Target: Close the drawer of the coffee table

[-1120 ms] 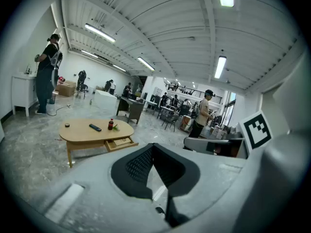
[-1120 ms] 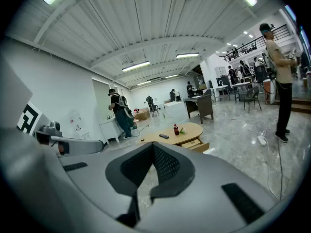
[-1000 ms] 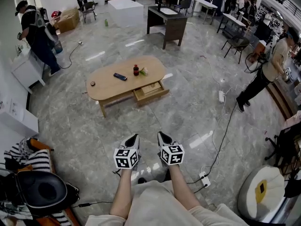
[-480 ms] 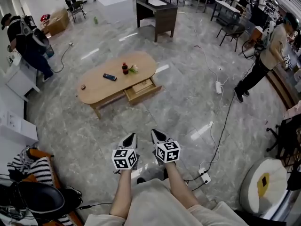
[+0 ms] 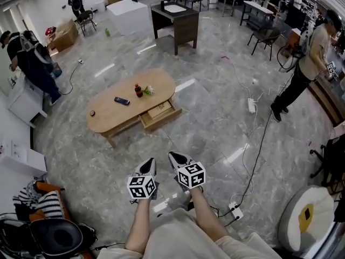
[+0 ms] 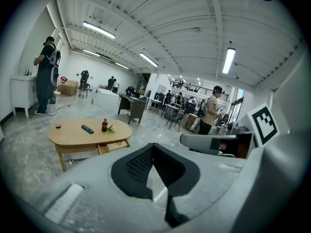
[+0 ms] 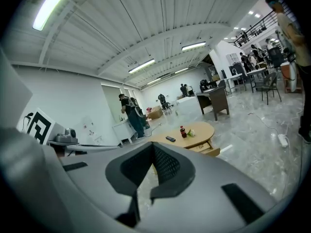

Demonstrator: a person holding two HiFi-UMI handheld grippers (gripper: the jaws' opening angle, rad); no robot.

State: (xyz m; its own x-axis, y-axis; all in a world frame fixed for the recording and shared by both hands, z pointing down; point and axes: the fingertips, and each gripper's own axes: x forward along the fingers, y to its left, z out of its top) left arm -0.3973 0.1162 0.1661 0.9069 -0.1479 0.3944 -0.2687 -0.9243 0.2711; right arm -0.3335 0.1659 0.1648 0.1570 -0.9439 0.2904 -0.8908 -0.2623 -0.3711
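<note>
An oval wooden coffee table [image 5: 116,108] stands on the marble floor well ahead of me. Its drawer [image 5: 160,114] is pulled out on the near right side, with something flat inside. On the tabletop are a small red bottle [image 5: 138,90], a dark remote [image 5: 121,100] and a small round thing [image 5: 92,113]. My left gripper [image 5: 150,165] and right gripper [image 5: 174,157] are side by side close to my body, both shut and holding nothing, far from the table. The table [image 6: 77,133] and its drawer [image 6: 116,145] show beyond the left gripper [image 6: 153,146]. The right gripper [image 7: 154,145] sees the table [image 7: 194,132] too.
White cables and a power strip [image 5: 252,106] run across the floor to the right, with another strip [image 5: 235,211] near my feet. A person [image 5: 32,53] stands at far left, another [image 5: 307,63] at far right. A dark desk [image 5: 175,20] stands behind the table, a beanbag [image 5: 310,220] at bottom right.
The head view has shifted: the table now sits lower and further left in the picture. Both grippers stay shut, side by side, in front of my body. The drawer stays open.
</note>
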